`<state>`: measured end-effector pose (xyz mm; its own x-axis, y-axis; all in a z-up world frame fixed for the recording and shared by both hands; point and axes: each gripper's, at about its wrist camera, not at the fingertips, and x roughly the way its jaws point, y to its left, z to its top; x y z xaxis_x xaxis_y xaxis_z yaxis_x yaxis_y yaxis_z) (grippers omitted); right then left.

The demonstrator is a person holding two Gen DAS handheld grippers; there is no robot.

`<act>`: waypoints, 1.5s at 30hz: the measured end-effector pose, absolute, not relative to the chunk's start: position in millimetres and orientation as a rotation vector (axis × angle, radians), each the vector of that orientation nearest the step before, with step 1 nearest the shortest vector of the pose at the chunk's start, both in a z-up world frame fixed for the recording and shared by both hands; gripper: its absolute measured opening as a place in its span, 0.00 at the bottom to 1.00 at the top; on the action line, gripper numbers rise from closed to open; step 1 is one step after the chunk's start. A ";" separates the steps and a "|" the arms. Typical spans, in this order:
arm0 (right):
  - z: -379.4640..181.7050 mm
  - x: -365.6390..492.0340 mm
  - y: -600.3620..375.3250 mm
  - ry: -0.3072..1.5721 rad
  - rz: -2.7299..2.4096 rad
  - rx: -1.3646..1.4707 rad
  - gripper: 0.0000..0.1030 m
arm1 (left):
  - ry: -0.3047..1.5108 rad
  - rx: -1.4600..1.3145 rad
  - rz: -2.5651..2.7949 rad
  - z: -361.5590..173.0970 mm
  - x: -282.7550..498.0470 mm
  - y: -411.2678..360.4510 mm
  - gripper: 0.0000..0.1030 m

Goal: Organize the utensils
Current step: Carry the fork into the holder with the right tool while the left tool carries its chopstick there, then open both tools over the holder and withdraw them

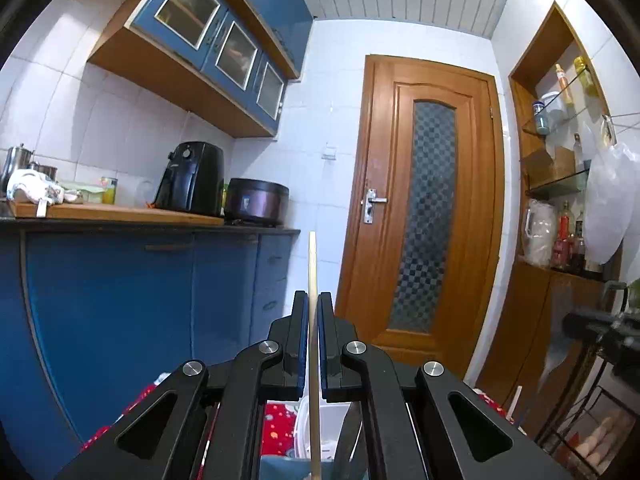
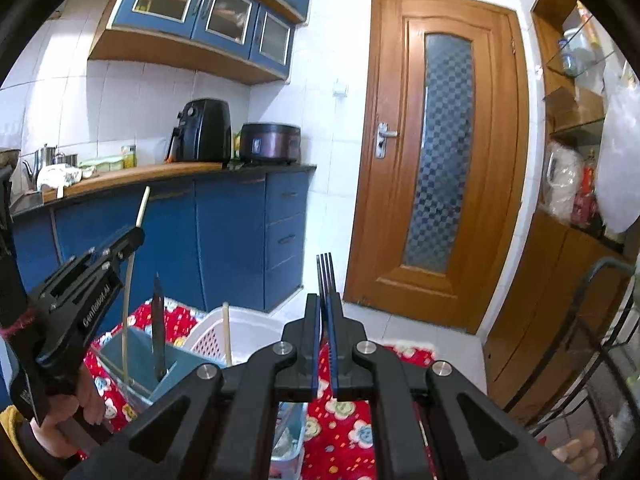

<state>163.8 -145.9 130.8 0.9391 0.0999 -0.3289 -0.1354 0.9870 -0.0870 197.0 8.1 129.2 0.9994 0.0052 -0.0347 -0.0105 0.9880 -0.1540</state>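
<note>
Pinching a pale chopstick (image 1: pixel 313 320) between their blue-lined pads, the left tongs (image 1: pixel 313 308) held it upright, its tip rising well above the fingertips and its lower end running down toward the containers below. Seen from the right wrist, the same left tongs (image 2: pixel 134 236) sat at the left edge of the view, gripped by the person's left hand (image 2: pixel 60 420), with the chopstick (image 2: pixel 130 280) passing down into a clear-walled holder with a teal insert (image 2: pixel 132 356). A dark knife (image 2: pixel 158 328) stood blade-up in that holder, just beside the chopstick. Behind it was a white perforated basket (image 2: pixel 212 336), and a second pale stick (image 2: pixel 227 334) stood upright at its near edge. The right tongs (image 2: pixel 325 308) were pressed together on a dark fork (image 2: pixel 325 276), whose tines pointed straight up past the fingertips. The holder and basket rested on a table covered by a red cloth with a cartoon flower print (image 2: pixel 344 428). Farther back were blue cabinets (image 2: pixel 224 236), a black air fryer (image 2: pixel 202 130) and a brown wooden door (image 2: pixel 444 152).
</note>
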 end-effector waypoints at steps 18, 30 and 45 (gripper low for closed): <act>112.1 162.9 -156.2 0.402 0.253 0.091 0.20 | 0.162 -0.149 -0.038 120.7 197.1 12.2 0.13; 129.4 129.6 -167.2 0.357 0.279 0.169 0.28 | 0.199 -0.164 -0.059 136.7 173.9 21.9 0.35; 120.6 80.4 -166.0 0.454 0.250 0.160 0.32 | 0.258 -0.137 -0.129 150.3 130.2 23.3 0.36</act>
<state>80.4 -166.0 120.6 0.8691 0.2729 -0.4125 -0.2022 0.9572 0.2073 130.2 23.3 150.3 0.9589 -0.1439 -0.2447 0.1088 0.9825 -0.1514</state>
